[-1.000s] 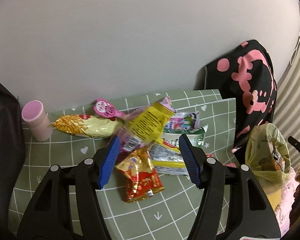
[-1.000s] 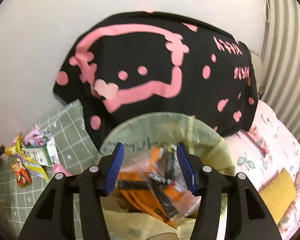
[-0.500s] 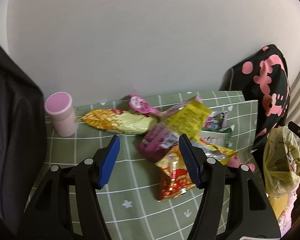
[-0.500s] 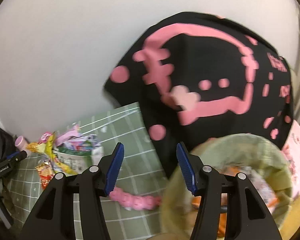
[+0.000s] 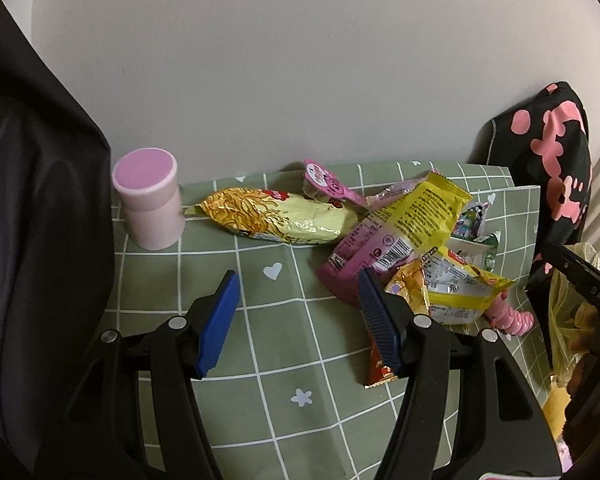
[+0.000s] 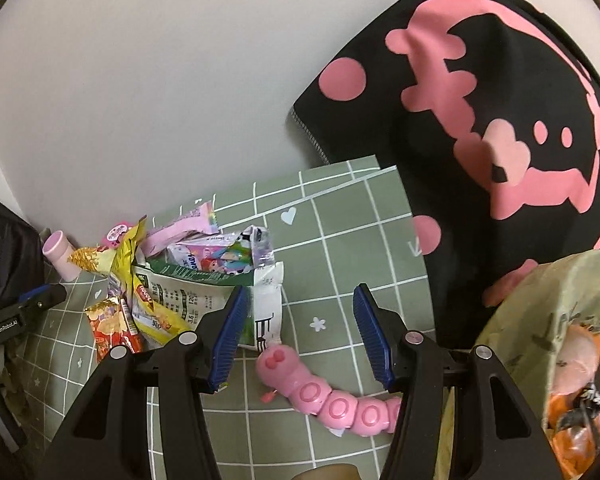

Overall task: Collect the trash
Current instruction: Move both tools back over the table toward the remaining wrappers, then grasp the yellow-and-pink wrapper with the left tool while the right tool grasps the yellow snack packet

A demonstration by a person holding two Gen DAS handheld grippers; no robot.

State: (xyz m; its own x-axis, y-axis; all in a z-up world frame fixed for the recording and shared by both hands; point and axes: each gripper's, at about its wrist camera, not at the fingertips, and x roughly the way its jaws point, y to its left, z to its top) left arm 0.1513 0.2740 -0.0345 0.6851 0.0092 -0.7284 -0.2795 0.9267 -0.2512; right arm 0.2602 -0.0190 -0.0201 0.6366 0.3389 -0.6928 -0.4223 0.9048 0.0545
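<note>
Both tools gape empty. Wrappers (image 6: pixel 204 280) lie at eleven o'clock of right tool (image 6: pixel 296 340), at two o'clock of nearer left tool (image 5: pixel 298 320).

The left gripper (image 5: pixel 296 308) hangs open and empty over the green cloth (image 5: pixel 260 360). Wrappers (image 5: pixel 400 240) pile at its right; a pink jar (image 5: pixel 148 200) stands far left.
</note>
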